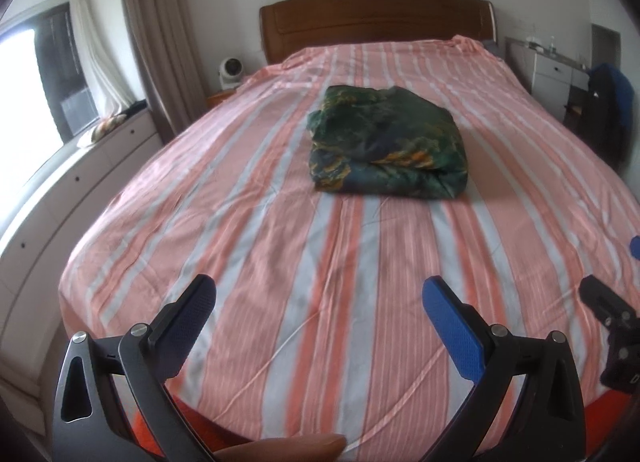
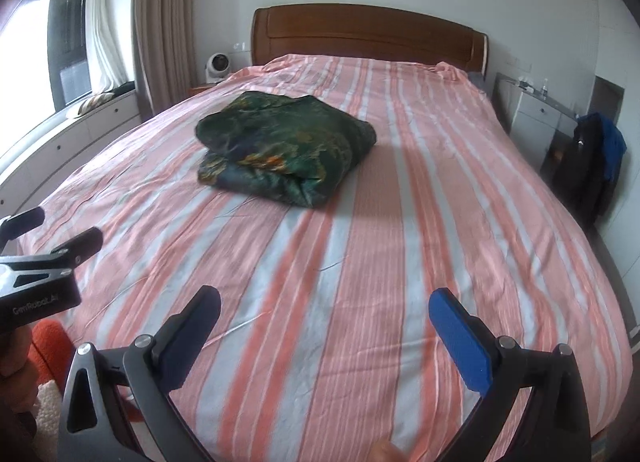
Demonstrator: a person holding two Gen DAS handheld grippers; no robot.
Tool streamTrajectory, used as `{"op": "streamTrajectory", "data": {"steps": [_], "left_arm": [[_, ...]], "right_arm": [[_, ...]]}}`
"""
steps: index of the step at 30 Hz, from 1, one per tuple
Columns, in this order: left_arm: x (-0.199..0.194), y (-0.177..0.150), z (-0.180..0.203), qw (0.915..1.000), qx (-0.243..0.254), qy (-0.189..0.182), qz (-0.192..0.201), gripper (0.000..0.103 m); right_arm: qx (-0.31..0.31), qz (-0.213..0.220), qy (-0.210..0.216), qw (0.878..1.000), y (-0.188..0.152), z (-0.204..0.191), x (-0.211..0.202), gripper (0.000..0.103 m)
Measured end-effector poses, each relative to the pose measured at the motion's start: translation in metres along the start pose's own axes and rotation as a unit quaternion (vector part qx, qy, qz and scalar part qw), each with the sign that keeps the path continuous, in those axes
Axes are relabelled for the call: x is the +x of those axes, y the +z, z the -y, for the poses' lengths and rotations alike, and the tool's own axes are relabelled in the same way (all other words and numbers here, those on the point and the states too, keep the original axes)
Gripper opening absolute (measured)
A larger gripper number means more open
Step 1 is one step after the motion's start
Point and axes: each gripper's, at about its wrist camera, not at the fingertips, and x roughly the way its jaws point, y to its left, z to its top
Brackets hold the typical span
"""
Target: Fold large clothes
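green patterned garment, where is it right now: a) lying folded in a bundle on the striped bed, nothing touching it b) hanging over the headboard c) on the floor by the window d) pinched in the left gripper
a: the green patterned garment lies as a folded bundle on the striped bed, while the left gripper and the right gripper both hang open near the foot of the bed, well short of it.

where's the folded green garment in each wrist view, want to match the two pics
Left wrist view: the folded green garment lies on the striped bed, just right of centre in the upper middle.
Right wrist view: the same garment sits left of centre, in the upper middle.
Shared landmark: the wooden headboard stands behind it in both, with the white fan to its left.
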Motion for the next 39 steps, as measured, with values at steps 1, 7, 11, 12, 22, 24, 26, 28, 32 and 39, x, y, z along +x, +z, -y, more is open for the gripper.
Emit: {"op": "streamTrajectory", "data": {"steps": [1,7,11,12,22,24,26,28,32,39], "left_arm": [[-0.003,0.001,-0.001,1.0000,0.001,-0.002,0.002,0.103],[-0.017,0.003,-0.006,0.9996,-0.016,0.000,0.025,0.103],[-0.021,0.000,-0.001,0.9990,-0.005,-0.029,0.034,0.103],[-0.020,0.000,0.001,0.9990,0.003,-0.031,0.031,0.103],[-0.021,0.000,0.019,0.9996,0.022,-0.011,0.016,0.103],[-0.021,0.001,0.018,0.9995,0.023,-0.013,0.015,0.103],[-0.021,0.001,0.019,0.9995,0.024,-0.016,0.014,0.103],[-0.020,0.001,0.019,0.9995,0.023,-0.015,0.012,0.103],[-0.021,-0.002,0.018,0.9994,0.020,-0.024,0.015,0.103],[-0.032,-0.002,0.023,0.9985,0.025,-0.020,0.044,0.103]], "right_arm": [[0.001,-0.003,0.004,1.000,0.000,-0.001,-0.002,0.103],[0.008,0.002,0.016,1.000,-0.005,-0.007,-0.019,0.103],[0.007,0.009,0.020,1.000,-0.008,-0.008,-0.031,0.103],[0.013,0.010,0.024,1.000,-0.008,-0.007,-0.034,0.103],[0.014,-0.005,0.010,1.000,-0.011,-0.002,-0.033,0.103],[0.012,-0.008,0.004,1.000,-0.011,-0.003,-0.032,0.103],[0.008,-0.009,0.001,1.000,-0.012,-0.004,-0.031,0.103],[0.005,-0.008,-0.001,1.000,-0.012,-0.005,-0.031,0.103],[-0.002,-0.004,-0.004,1.000,-0.012,-0.008,-0.032,0.103],[0.000,0.002,0.001,1.000,-0.011,-0.009,-0.035,0.103]]}}
